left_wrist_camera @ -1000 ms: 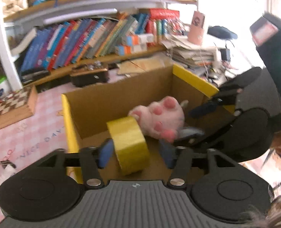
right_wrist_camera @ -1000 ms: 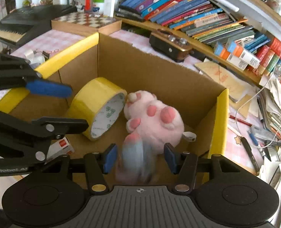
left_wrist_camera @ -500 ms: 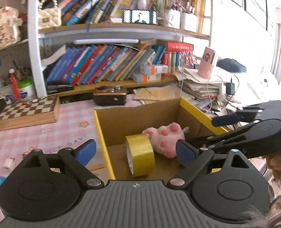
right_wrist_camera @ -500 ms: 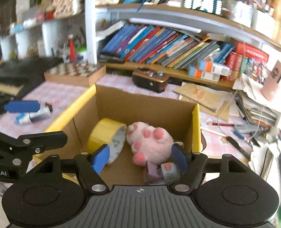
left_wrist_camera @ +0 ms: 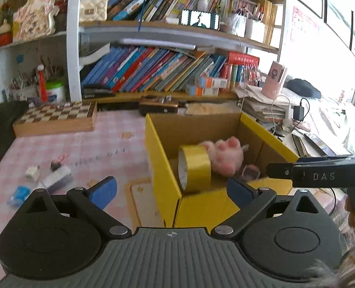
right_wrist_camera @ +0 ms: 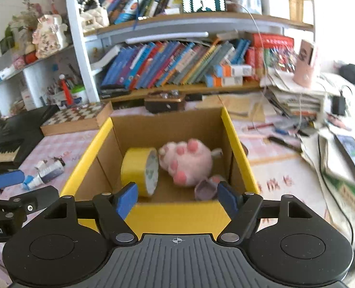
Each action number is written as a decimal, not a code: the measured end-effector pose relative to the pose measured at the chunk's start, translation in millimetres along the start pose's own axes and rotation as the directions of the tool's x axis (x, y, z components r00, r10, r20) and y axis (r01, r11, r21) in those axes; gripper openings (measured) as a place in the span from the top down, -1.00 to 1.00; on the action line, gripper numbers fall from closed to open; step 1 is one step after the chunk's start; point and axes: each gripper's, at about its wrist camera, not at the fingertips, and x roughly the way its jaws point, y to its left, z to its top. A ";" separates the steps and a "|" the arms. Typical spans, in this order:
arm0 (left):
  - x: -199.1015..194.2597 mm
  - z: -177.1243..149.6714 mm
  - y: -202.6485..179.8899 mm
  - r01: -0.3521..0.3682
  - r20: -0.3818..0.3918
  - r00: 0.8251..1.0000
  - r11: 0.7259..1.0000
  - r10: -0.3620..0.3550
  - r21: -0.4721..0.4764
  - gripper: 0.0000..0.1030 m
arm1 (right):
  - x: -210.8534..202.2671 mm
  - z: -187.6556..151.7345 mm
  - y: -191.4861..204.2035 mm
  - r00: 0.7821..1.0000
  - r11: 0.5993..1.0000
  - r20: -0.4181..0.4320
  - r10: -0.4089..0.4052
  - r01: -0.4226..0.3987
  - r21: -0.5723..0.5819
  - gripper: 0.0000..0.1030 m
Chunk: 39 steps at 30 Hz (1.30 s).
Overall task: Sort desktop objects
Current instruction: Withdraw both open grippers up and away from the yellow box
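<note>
Jaws of left gripper [left_wrist_camera: 172,189] just widened, empty; right gripper [right_wrist_camera: 177,198] wide, empty; box [right_wrist_camera: 177,212] ahead.

the table [right_wrist_camera: 280,158] wears a pink checked cloth. near its middle stands a yellow cardboard box [right_wrist_camera: 237,144]. toward the back edge lie a wooden chessboard [right_wrist_camera: 76,117] and a small dark brown box [right_wrist_camera: 165,103]. near the left side lie a white tube [right_wrist_camera: 49,170] and a few small bits, with a black keyboard [right_wrist_camera: 4,141] at the left edge. the right side carries stacked papers [right_wrist_camera: 297,100], pens and cables.
</note>
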 end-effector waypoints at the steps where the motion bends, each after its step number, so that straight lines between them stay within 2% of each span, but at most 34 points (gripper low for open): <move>1: -2.0 -3.0 2.4 0.003 -0.006 1.000 1.000 -0.003 -0.005 -0.91 | -1.3 -4.9 2.6 1.000 1.000 -0.007 -0.010 0.010 0.004 -0.46; 11: -23.1 -33.2 17.8 0.014 -0.064 0.998 1.000 -0.014 0.012 -0.93 | -19.5 -51.4 35.9 0.996 0.997 -0.058 -0.073 0.074 0.016 -0.46; 16: -36.4 -44.4 29.1 0.004 -0.088 0.996 0.999 -0.001 0.035 -0.94 | -33.0 -63.8 55.5 0.994 0.996 -0.053 -0.092 0.093 0.015 -0.46; 19: -44.8 -49.2 37.5 0.012 -0.096 0.995 0.999 -0.009 0.030 -0.96 | -38.8 -73.0 67.0 0.993 0.995 -0.068 -0.092 0.094 0.018 -0.59; 28: -66.4 -64.3 57.9 0.041 -0.128 0.991 0.998 -0.035 0.047 -1.00 | -51.0 -92.9 99.8 0.990 0.996 -0.108 -0.089 0.092 0.022 -0.71; 39: -84.5 -73.7 87.3 0.036 -0.142 0.989 0.997 -0.027 0.066 -1.00 | -54.7 -105.2 136.5 0.991 0.997 -0.115 -0.073 0.075 0.020 -0.73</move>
